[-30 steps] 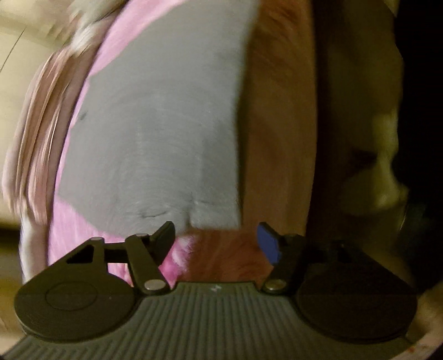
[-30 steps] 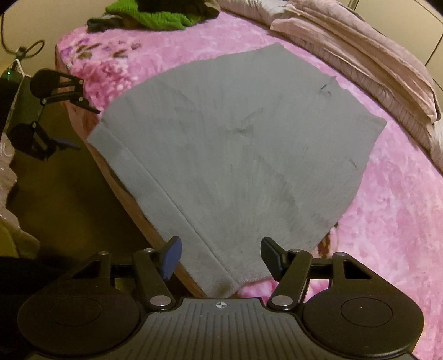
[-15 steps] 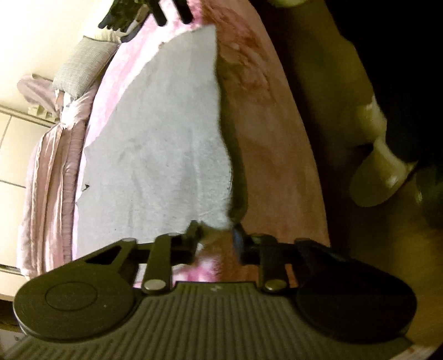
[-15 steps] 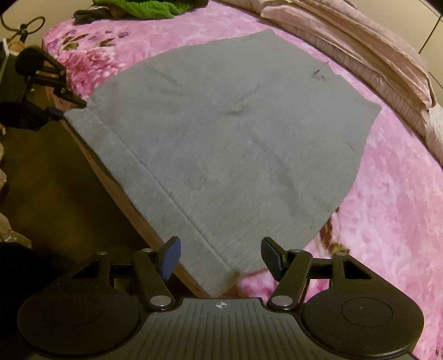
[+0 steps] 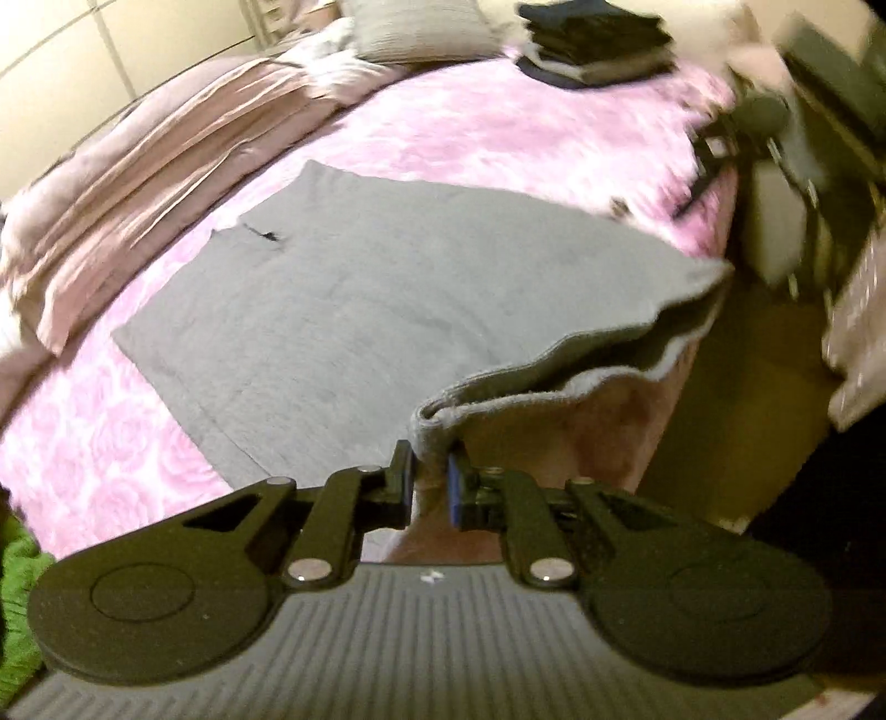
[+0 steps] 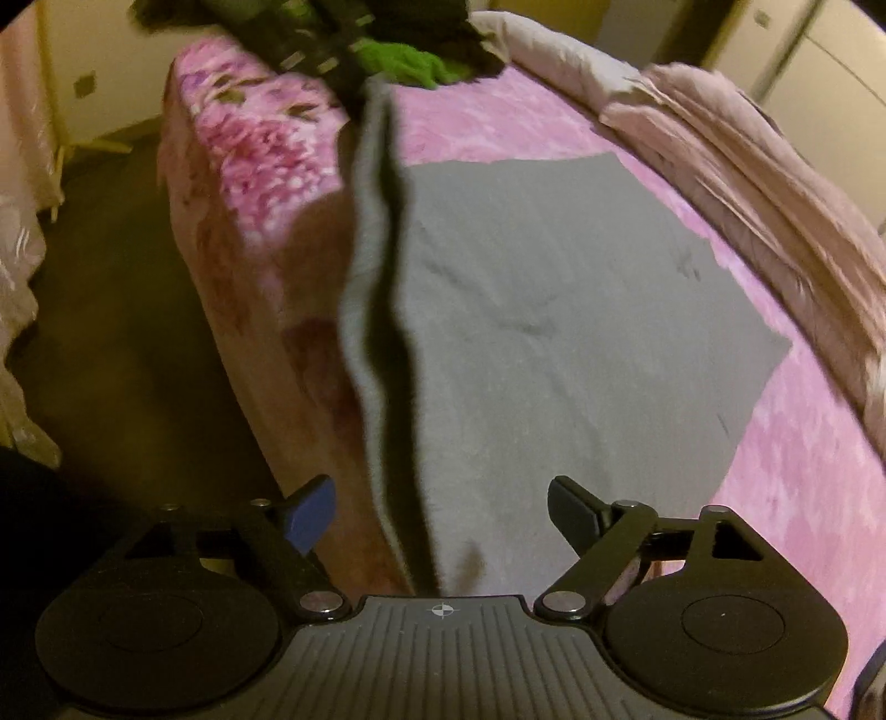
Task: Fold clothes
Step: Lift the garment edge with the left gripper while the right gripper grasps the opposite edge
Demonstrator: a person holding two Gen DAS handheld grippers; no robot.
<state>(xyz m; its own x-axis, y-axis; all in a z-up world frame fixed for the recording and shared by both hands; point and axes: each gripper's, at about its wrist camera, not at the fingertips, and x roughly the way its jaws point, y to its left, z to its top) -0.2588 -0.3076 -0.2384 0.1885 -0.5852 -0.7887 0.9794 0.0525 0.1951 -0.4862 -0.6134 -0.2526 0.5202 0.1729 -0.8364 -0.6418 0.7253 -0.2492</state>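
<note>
Folding begins: left tool (image 5: 430, 483), jaws closing, clamps the grey garment's (image 5: 354, 299) near hem, lifted off the bed (image 5: 498, 127). Right tool (image 6: 441, 512), jaws opening, grips nothing; next it likely needs the hem corner between them.

Bed (image 5: 498, 133) under pink flowered blanket. Grey garment (image 5: 343, 310) spread flat across middle, near edge lifted off blanket. Rumpled mauve bedding (image 5: 138, 183) along far side. Grey pillow (image 5: 421, 27), dark folded stack (image 5: 598, 39) at one end; green cloth (image 6: 410, 61) at other.

Left hand-held gripper (image 5: 431, 483) closing; right hand-held gripper (image 6: 441, 507) opening.
</note>
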